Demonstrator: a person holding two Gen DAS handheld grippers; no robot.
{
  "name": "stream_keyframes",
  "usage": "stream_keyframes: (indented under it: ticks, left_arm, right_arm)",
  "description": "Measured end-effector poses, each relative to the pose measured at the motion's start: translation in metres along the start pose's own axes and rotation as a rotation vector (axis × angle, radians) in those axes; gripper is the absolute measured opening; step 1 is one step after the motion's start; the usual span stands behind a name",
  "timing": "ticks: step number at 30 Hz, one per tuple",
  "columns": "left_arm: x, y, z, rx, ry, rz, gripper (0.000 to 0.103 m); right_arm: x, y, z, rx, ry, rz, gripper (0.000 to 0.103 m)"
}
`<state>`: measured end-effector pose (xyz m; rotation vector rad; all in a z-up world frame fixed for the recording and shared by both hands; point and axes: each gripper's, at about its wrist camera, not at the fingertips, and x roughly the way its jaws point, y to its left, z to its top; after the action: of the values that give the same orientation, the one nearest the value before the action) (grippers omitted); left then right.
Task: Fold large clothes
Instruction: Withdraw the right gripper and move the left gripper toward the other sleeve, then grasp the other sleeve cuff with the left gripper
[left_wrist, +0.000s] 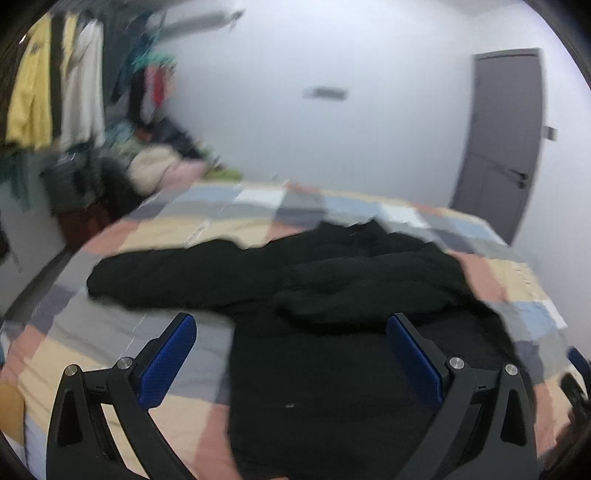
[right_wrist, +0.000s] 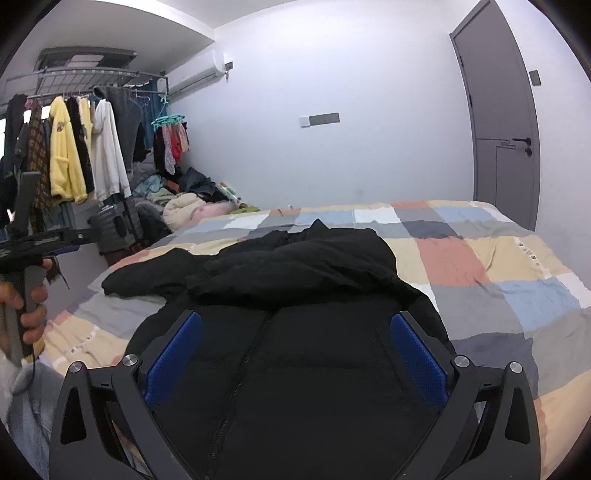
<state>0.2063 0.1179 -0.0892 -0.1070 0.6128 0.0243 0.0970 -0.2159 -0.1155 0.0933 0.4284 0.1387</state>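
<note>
Bed with a pastel patchwork-check cover (right_wrist: 480, 258) carries the garment. Black zip-front padded jacket (right_wrist: 303, 362) lies spread front-up at the bed's near edge, one sleeve (right_wrist: 147, 280) trailing toward the left edge, presumably flattened ready for folding. Right tool (right_wrist: 295, 354) and left tool (left_wrist: 291, 354) both hang above it, blue-padded jaws wide apart, gripping nothing.

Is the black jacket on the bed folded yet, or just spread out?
Partly folded: black jacket lies zip-up on the bed, one sleeve crossing its chest, another trailing left.
</note>
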Motion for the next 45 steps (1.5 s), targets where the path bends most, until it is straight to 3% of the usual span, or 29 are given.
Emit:
stream_keyframes:
  ticks: [3,12,19,27,30,33,40,45]
  left_arm:
    - [0.035,0.04,0.004,-0.096,0.08,-0.005,0.103]
    - [0.108,0.152,0.014,-0.284,0.162,0.036,0.103]
    - [0.159,0.24,0.028,-0.443,0.212,0.002,0.103]
    - [0.245,0.321,-0.013,-0.737,0.268,-0.057,0.101]
    - [0.268,0.344,-0.03,-0.793,0.247,0.0,0.101]
    - [0.28,0.366,-0.038,-0.856,0.191,0.004,0.101]
    - [0.3,0.399,-0.02,-0.851,0.091,-0.009,0.101]
    - [0.308,0.432,-0.02,-0.963,0.021,-0.016,0.082]
  right_arm:
    - [0.002,0.001,-0.004,0.003,0.015,-0.001,0.103]
    - [0.014,0.008,-0.006,-0.005,0.03,-0.027,0.103]
    - [0.033,0.013,-0.007,0.012,0.078,-0.042,0.103]
    - [0.061,0.022,-0.002,0.048,0.125,-0.072,0.103]
    - [0.07,0.027,-0.004,0.041,0.147,-0.094,0.103]
    - [0.079,0.025,-0.004,0.06,0.163,-0.105,0.103]
    - [0.099,0.021,0.001,0.097,0.187,-0.143,0.103]
    - [0.109,0.023,0.003,0.091,0.203,-0.164,0.103]
